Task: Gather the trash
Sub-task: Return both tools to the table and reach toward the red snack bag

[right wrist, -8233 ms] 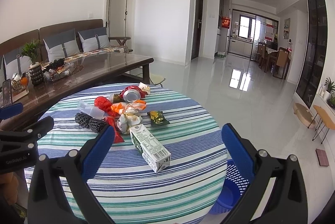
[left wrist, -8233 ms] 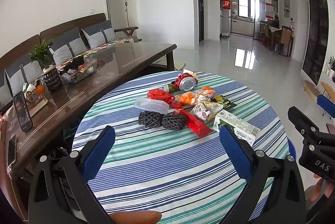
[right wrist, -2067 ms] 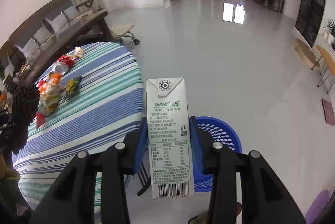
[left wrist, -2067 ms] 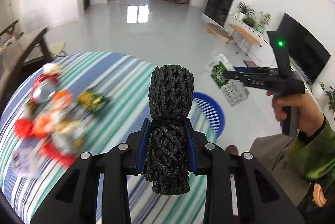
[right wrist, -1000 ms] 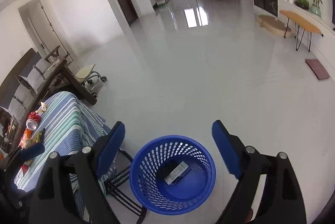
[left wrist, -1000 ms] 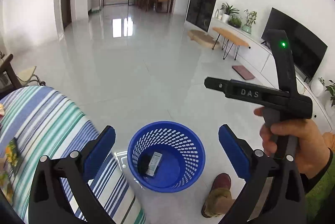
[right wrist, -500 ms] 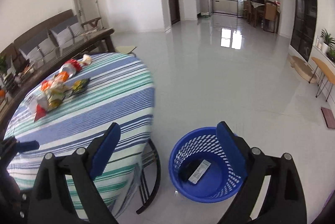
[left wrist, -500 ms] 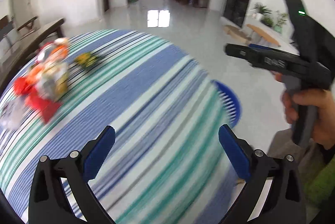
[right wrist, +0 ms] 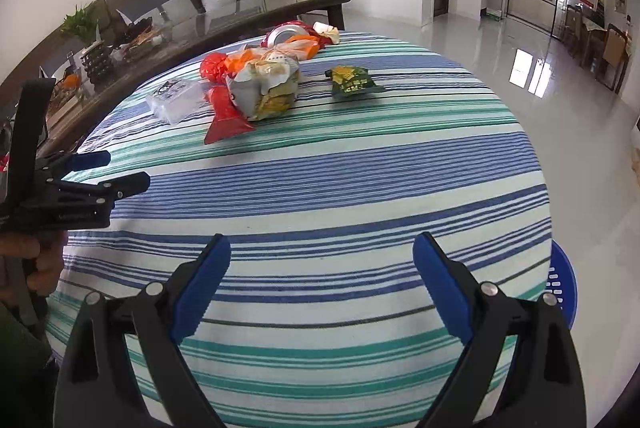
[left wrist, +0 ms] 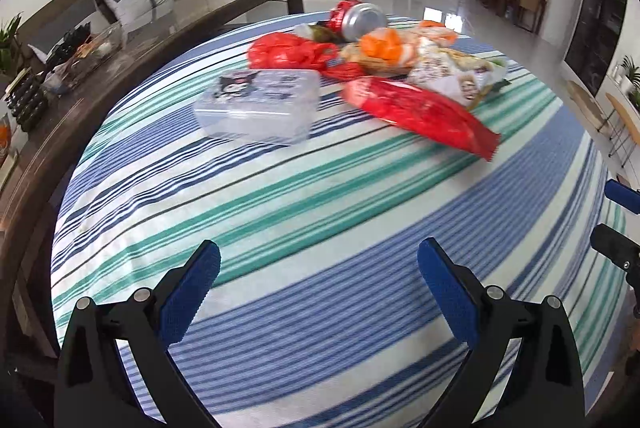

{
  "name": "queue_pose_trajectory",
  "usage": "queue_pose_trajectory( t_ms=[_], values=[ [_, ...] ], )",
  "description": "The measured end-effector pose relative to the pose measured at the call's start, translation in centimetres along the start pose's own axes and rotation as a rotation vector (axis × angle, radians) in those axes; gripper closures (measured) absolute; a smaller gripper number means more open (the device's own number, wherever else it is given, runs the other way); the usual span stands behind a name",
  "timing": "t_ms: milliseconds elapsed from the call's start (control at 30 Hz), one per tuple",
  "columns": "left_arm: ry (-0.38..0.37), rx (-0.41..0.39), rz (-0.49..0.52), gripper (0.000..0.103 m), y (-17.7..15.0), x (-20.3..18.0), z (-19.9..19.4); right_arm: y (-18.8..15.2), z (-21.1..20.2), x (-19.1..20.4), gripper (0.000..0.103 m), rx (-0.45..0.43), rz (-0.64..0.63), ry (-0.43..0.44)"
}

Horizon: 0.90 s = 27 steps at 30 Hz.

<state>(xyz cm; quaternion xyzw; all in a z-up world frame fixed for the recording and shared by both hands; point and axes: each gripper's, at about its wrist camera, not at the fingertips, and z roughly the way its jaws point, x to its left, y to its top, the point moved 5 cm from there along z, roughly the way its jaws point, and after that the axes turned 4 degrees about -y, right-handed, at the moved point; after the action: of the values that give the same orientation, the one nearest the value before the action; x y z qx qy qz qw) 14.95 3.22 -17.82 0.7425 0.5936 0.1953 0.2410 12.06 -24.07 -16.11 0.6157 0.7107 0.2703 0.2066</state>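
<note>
A blue basket [right wrist: 563,292] shows only as a sliver past the striped round table [right wrist: 360,164]'s right edge, its contents hidden; the right gripper [left wrist: 622,224] enters the left wrist view merely as fingertips cut off at the frame's right border; the hand [right wrist: 34,260] holding the left gripper [right wrist: 106,170] is largely lost at the right wrist view's left edge; a can [left wrist: 362,20] lies half buried behind crumpled wrappers [left wrist: 452,72], its label unreadable; print on the green packet [right wrist: 352,81] is too small to make out; what may be snacks in the glass tray [left wrist: 86,54] on the dark wooden table [left wrist: 48,132] stays indistinct.
</note>
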Motion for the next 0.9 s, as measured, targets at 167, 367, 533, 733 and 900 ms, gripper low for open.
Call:
queue_pose_trajectory(
  t_ms=[167, 367, 533, 733, 900],
  values=[
    [0.033, 0.020, -0.037, 0.005, -0.2, 3.7, 0.9, 3.4, 1.2, 2.8, 0.013, 0.026, -0.037, 0.124],
    [-0.012, 0.028, -0.073, 0.005, -1.3, 4.5, 1.1, 6.7, 5.8, 6.1, 0.030, 0.121, -0.110, 0.165],
    [-0.015, 0.030, -0.075, 0.004, -1.3, 4.4, 1.3, 7.0, 7.7, 7.6, 0.039, 0.165, -0.155, 0.147],
    [-0.016, 0.030, -0.075, 0.004, -1.3, 4.4, 1.3, 6.5, 8.2, 8.1, 0.060, 0.177, -0.161, 0.133],
    [-0.016, 0.030, -0.076, 0.004, -1.3, 4.4, 1.3, 5.3, 5.9, 8.0, 0.060, 0.144, -0.179, 0.116]
  ],
)
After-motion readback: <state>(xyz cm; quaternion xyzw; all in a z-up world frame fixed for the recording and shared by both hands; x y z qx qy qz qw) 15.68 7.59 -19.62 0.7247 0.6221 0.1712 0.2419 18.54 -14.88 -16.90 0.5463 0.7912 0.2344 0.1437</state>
